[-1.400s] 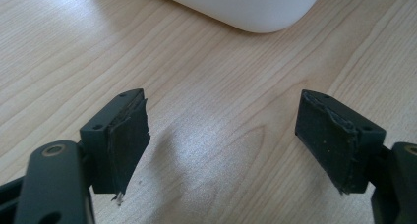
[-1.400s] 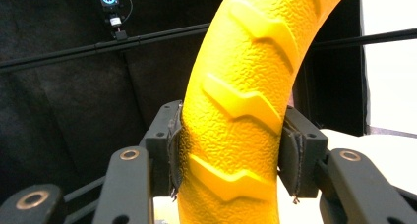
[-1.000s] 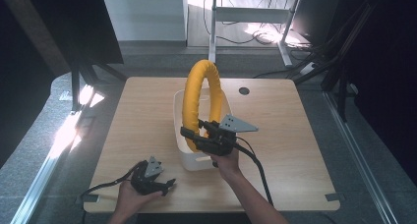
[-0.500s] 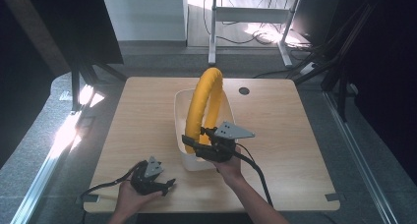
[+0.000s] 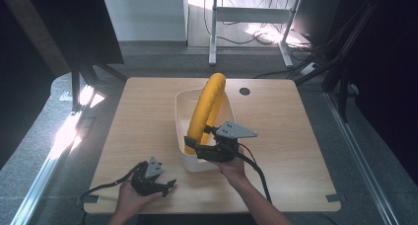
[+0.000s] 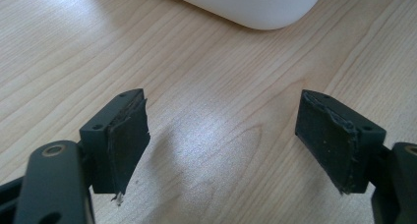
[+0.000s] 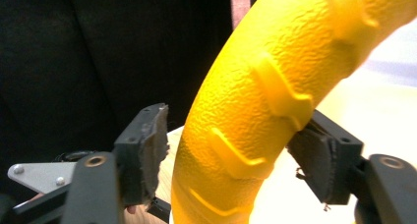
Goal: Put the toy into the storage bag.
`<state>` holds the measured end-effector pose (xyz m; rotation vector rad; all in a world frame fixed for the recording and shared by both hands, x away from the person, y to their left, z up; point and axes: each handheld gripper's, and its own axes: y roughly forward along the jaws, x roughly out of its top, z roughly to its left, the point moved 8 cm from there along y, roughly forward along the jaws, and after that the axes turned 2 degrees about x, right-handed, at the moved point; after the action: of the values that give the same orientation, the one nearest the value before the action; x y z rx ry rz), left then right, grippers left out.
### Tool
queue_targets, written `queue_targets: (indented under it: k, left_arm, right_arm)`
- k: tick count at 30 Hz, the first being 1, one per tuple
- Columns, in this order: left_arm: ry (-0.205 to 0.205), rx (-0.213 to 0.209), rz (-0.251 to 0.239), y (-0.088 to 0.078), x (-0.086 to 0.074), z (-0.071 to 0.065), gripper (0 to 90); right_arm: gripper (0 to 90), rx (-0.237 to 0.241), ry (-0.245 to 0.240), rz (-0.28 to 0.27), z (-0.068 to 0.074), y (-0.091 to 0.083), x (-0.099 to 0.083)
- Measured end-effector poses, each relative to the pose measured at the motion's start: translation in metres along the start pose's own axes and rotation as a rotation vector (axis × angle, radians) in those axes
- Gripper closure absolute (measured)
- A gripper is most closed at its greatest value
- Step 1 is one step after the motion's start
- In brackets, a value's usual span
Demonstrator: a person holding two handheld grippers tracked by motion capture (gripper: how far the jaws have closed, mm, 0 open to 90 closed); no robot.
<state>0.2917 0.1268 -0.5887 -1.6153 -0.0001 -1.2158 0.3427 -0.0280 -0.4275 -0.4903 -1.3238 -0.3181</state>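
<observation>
A: Where is the ring (image 5: 207, 106) seen?

B: In the high view it is found at the centre of the frame, stood on edge in the bin (image 5: 183, 100), its top leaned toward the upper right. Its lower end is placed between the jaws of the right gripper (image 5: 193, 142).

A: Is the ring clamped there?

B: In the right gripper view (image 7: 228, 157) the jaws have just been opened. A gap is seen between the left pad (image 7: 153, 150) and the ring (image 7: 275, 81); the right pad (image 7: 317, 160) is set right against it, but whether it is touched cannot be told.

A: And the left gripper (image 5: 165, 187)?

B: It is held at the lower left of the high view, on the table (image 5: 138, 121). In its own view (image 6: 223, 140) the jaws are spread wide over bare wood, with a bin corner (image 6: 255, 5) seen at the top.
</observation>
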Motion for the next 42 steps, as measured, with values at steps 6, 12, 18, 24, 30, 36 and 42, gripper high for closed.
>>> queue_targets:
  k: [6,12,18,24,30,36,42]
  left_arm:
    - [0.005,0.003,0.000,-0.001,-0.001,0.000,20.3]
    - [0.008,0.007,0.000,-0.004,-0.002,-0.001,20.2]
    - [0.007,0.014,-0.007,-0.005,-0.001,0.000,20.1]
    - [0.005,0.015,-0.002,-0.004,-0.001,0.000,20.0]
    - [0.002,0.017,-0.001,-0.004,-0.001,0.000,20.0]
    - [0.000,0.018,0.000,-0.004,-0.002,0.000,20.0]
    - [0.000,0.020,0.000,-0.004,-0.002,0.001,20.0]
  right_arm:
    - [26.9,-0.020,0.010,0.010,-0.004,-0.007,0.003]
    - [24.9,-0.012,0.014,0.017,-0.011,-0.023,0.004]
    - [24.8,-0.007,0.002,0.007,-0.017,-0.047,0.001]
    - [25.8,-0.030,-0.019,-0.003,-0.033,-0.074,-0.004]
    - [26.5,-0.070,-0.013,-0.012,-0.049,-0.094,-0.009]
    - [28.2,-0.131,0.000,-0.015,-0.071,-0.118,-0.019]
    - [29.0,-0.202,0.050,0.007,-0.100,-0.136,-0.035]
